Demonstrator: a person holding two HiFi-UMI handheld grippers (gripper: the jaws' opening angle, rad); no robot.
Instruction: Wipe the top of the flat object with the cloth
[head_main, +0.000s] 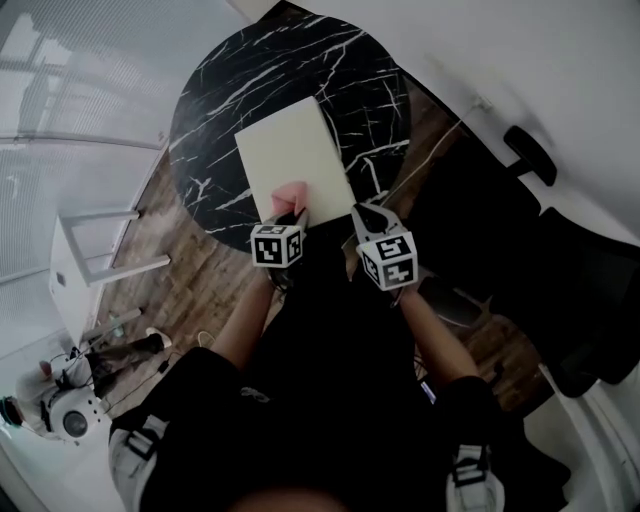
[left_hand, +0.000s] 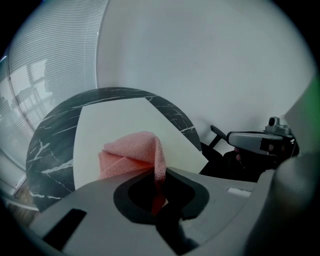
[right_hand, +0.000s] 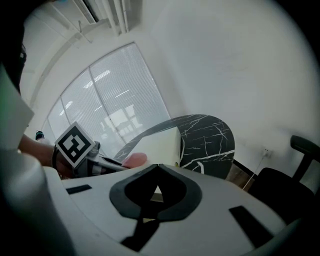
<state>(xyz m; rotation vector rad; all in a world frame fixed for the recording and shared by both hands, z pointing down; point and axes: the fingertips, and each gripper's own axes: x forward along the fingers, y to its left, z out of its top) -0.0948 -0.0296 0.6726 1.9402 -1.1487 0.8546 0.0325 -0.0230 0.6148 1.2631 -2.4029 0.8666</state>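
Wood-plank floor (head_main: 200, 290) and a white shelf unit (head_main: 85, 265) were seen at the far left, below windows covered with blinds (head_main: 60, 100). Further right, the round black desk (head_main: 220, 90), veined with white, carried the flat cream object (head_main: 290, 155), which was laid from its middle to its near edge. The pink cloth (head_main: 290, 196) was bunched on the object's near end, and a fold of it was pinched between the jaws of the left claw (head_main: 291, 214). In the left gripper view the lower part of the cloth was hidden behind the claw's own body. The right claw (head_main: 368, 213) was held just beside the object's near right corner, its jaws pressed together on nothing. Whether it touched the desk could not be told. The desk's near rim was covered by the person's dark clothing. A black chair (head_main: 530, 155) was seen at the far right, its shape lost in shadow.
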